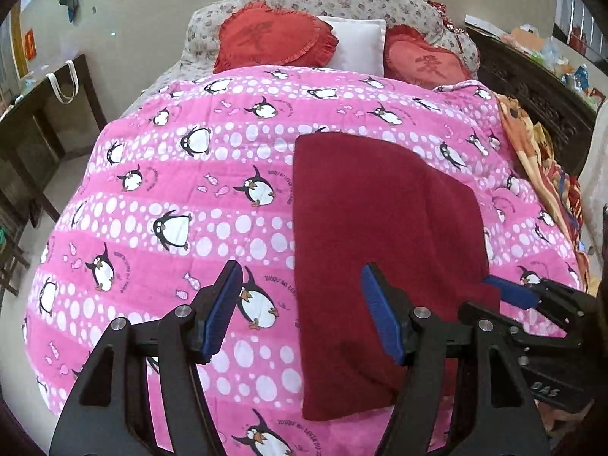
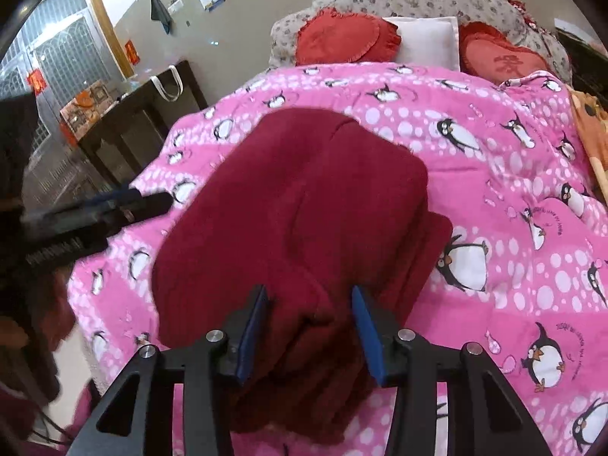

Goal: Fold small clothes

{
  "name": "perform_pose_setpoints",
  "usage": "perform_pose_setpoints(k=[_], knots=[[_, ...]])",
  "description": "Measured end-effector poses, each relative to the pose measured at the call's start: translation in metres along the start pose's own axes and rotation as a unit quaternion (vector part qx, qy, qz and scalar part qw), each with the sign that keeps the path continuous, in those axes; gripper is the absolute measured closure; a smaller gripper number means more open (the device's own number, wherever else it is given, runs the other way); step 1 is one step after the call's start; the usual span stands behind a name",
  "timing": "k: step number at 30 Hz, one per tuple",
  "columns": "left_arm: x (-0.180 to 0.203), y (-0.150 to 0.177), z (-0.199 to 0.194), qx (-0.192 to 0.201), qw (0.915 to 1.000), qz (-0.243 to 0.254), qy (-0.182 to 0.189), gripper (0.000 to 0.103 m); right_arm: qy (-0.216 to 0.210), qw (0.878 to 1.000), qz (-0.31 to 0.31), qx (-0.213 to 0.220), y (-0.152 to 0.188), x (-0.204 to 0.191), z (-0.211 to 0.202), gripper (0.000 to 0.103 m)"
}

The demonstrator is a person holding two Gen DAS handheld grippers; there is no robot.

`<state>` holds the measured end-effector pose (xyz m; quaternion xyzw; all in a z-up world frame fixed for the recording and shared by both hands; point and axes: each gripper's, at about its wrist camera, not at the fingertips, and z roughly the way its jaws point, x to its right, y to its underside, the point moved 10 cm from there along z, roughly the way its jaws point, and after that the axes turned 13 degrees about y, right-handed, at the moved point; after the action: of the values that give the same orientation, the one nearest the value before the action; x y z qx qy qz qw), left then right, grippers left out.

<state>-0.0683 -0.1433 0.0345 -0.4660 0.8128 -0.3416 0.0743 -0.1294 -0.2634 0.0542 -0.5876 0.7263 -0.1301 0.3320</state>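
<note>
Maroon fleece: the dark red garment [image 1: 383, 235] lies on the pink penguin quilt [image 1: 159, 197], towards the near edge of the bed, already a neat rectangle with straight sides.

Layers: the right wrist view shows stacked edges along the garment's [image 2: 288, 220] right side and a seam line running up its middle, so I judge several folds are in.

Left gripper [image 1: 300, 311]: pads well apart, one over the quilt, the other over the garment's left part, nothing pinched between them. It hangs above the cloth, clear of it as far as I can tell.

Right gripper [image 2: 309, 326]: jaws partly apart with a bunch of the garment's near end between them; fabric fills the gap, but whether the pads [image 2: 366, 332] actually press it I cannot tell, the frame is blurred.

Done so far: sleeves and sides look tucked in, outline compact.

Left to do: probably one last fold or tidy of the near end, which sags bunched in the right wrist view, then release.

Watch for: the loose near end pulling the stack out of line.

Background: red heart cushions [image 1: 273, 38] and a white pillow [image 1: 357, 43] at the headboard, well apart from the work.
</note>
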Motion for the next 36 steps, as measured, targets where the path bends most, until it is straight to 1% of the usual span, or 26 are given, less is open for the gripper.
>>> perform_pose_setpoints(k=[1,3,7,12,16,17,19,20,28,36], knots=[[0.001,0.000,-0.002,0.003,1.0000,0.001,-0.001,0.038,-0.001,1.000,0.003,0.004,-0.003,-0.001,-0.004,0.054],[0.005,-0.002,-0.007,0.010,0.9999,0.005,-0.008,0.038,0.006,1.000,0.005,0.021,-0.006,-0.001,-0.013,0.053],[0.013,-0.003,-0.013,0.016,0.9998,0.009,-0.007,0.038,0.036,0.998,0.005,0.042,-0.009,-0.001,-0.030,0.052],[0.019,-0.004,-0.025,0.029,0.9995,0.010,-0.004,0.038,0.053,0.998,0.013,0.045,-0.008,0.004,-0.041,0.051],[0.023,-0.005,-0.033,0.039,0.9991,0.017,-0.007,0.038,0.055,0.997,0.028,0.047,-0.005,0.005,-0.050,0.050],[0.024,-0.005,-0.036,0.041,0.9989,0.020,-0.008,0.038,0.057,0.997,0.029,0.048,-0.005,0.005,-0.052,0.049],[0.026,-0.005,-0.039,0.045,0.9986,0.024,-0.009,0.038,0.060,0.996,0.030,0.051,-0.004,0.005,-0.055,0.037],[0.027,-0.005,-0.040,0.047,0.9986,0.025,-0.009,0.038,0.061,0.996,0.030,0.054,-0.005,0.004,-0.057,0.036],[0.032,-0.001,-0.042,0.046,0.9985,0.029,-0.008,0.038,0.069,0.996,0.024,0.056,-0.003,0.003,-0.064,0.035],[0.028,0.001,-0.040,0.046,0.9986,0.024,-0.008,0.038,0.073,0.996,0.045,0.037,0.000,0.011,-0.060,0.035]])
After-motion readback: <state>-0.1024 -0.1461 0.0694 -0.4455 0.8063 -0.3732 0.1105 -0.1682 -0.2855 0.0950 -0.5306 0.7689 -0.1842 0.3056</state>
